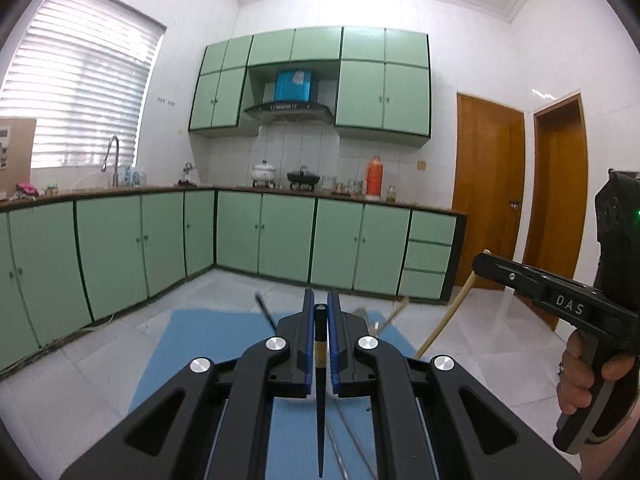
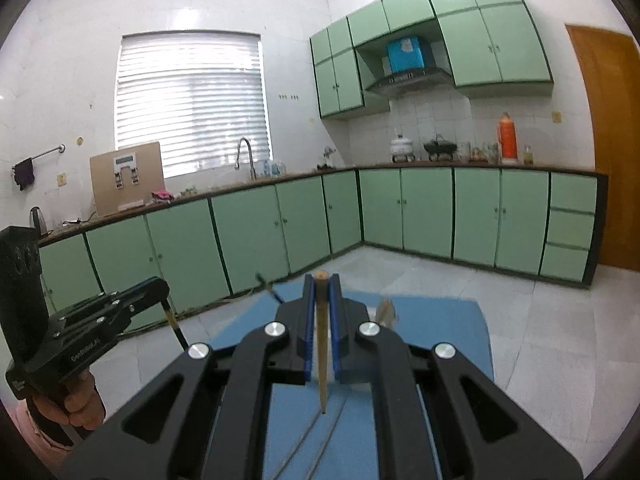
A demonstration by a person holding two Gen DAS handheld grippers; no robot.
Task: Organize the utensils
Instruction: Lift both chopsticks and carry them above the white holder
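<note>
My left gripper (image 1: 320,312) is shut on a black chopstick (image 1: 320,400) with a brown band; it runs back between the fingers toward the camera. My right gripper (image 2: 322,284) is shut on a light wooden chopstick (image 2: 321,344) held the same way. Both are raised above a blue mat (image 1: 224,336), also in the right wrist view (image 2: 440,320). The right gripper shows in the left wrist view (image 1: 486,262) with the wooden chopstick (image 1: 444,320) hanging from it. The left gripper shows in the right wrist view (image 2: 162,288) with the black chopstick (image 2: 176,326).
Other utensils lie blurred on the mat beyond the fingers: a dark stick (image 1: 266,312) and a pale one (image 1: 394,312). Thin wire-like pieces (image 2: 320,432) lie on the mat below. Green cabinets (image 1: 260,236) line the walls; wooden doors (image 1: 488,192) stand at right.
</note>
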